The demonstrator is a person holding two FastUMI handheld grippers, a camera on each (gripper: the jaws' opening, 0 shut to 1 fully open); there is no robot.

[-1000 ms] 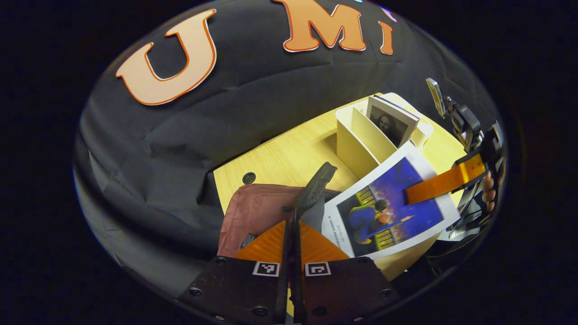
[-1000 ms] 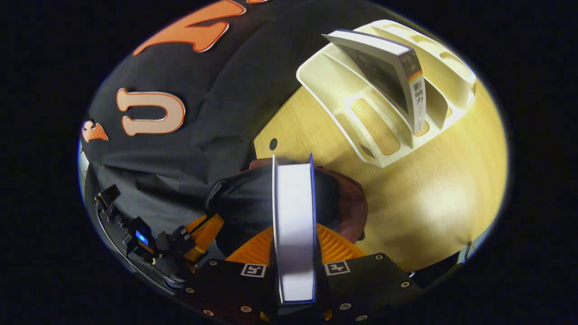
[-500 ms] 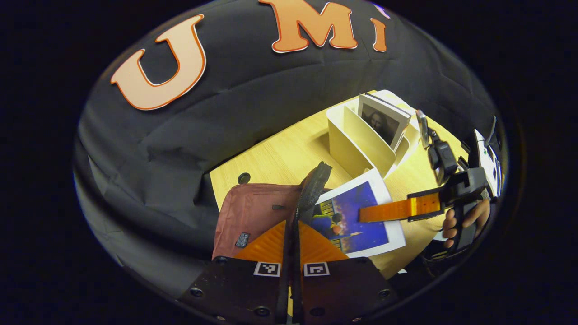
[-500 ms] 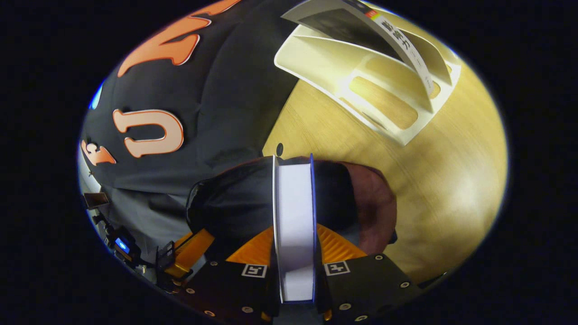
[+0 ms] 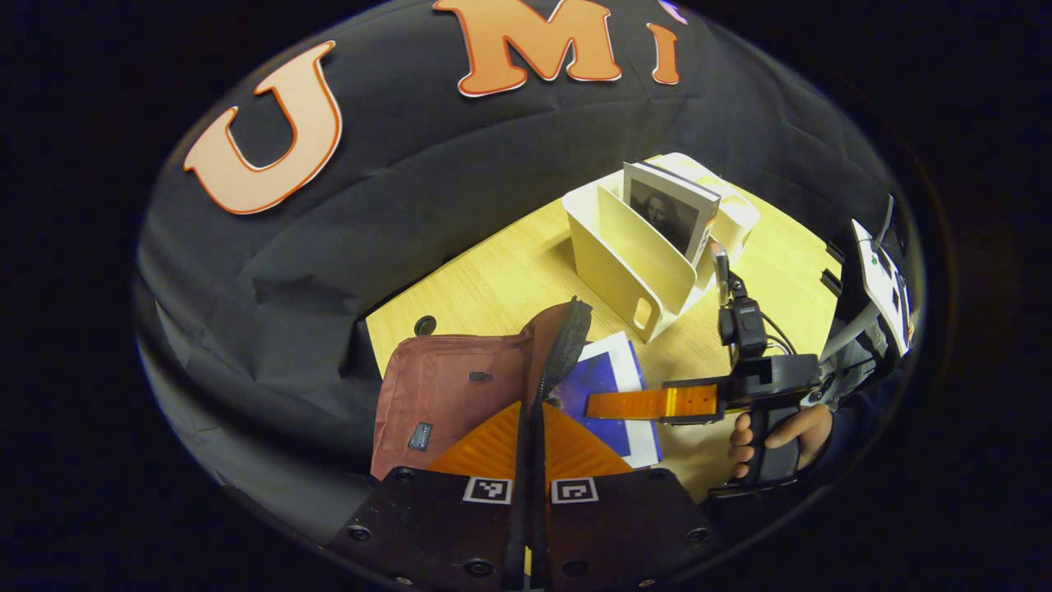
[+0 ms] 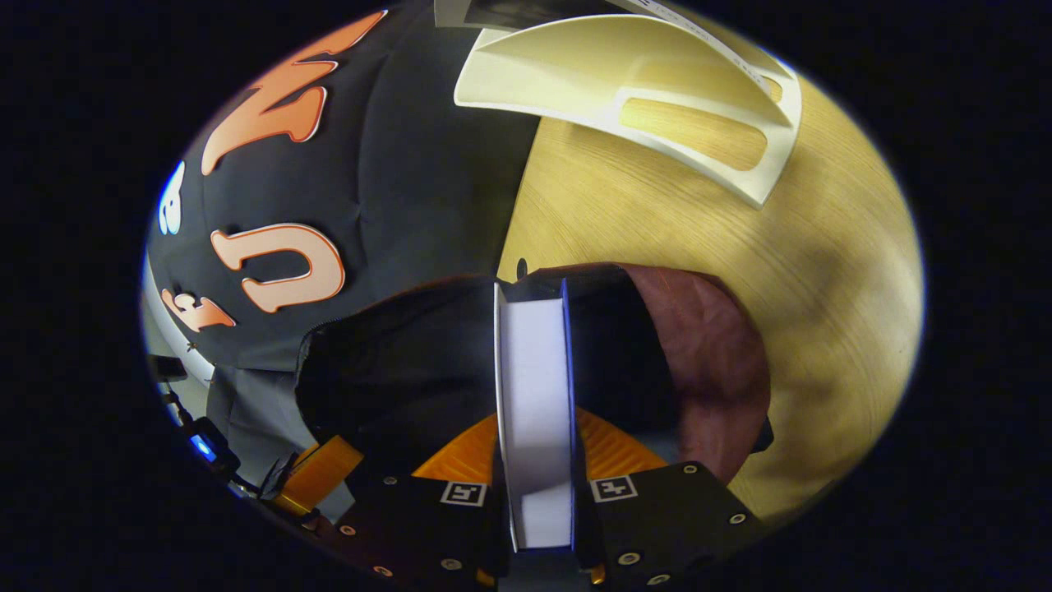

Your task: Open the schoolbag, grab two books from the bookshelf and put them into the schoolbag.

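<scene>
1. Schoolbag (image 5: 448, 386), reddish-brown with a dark lining, lies on the wooden table (image 5: 509, 279) near the table's edge by the black cloth wall; its zippered rim (image 5: 563, 345) is lifted upright
2. Left gripper (image 5: 530, 427) is closed on that rim: the dark edge of the bag runs down between its two fingers, which press together on it and hold the mouth of the bag open
3. Right gripper (image 6: 534, 460) clamps a book (image 6: 532, 395) by both covers, with the white page edge facing the camera in the right gripper view
4. In the left gripper view the same book (image 5: 612, 386) shows a blue cover with a white border; its far end is tucked behind the raised rim, inside the bag's opening, while the near end sticks out over the table
5. In the right gripper view the dark interior of the bag (image 6: 394, 362) surrounds the far end of the book
6. A hand (image 5: 772, 436) grips the handle of the right gripper at the right side of the left gripper view
7. Cream bookshelf (image 5: 633, 255) with upright dividers stands farther back on the table, well apart from the bag
8. A second book (image 5: 667, 215), its cover a dark portrait, stands in the bookshelf, leaning slightly in one of its slots
</scene>
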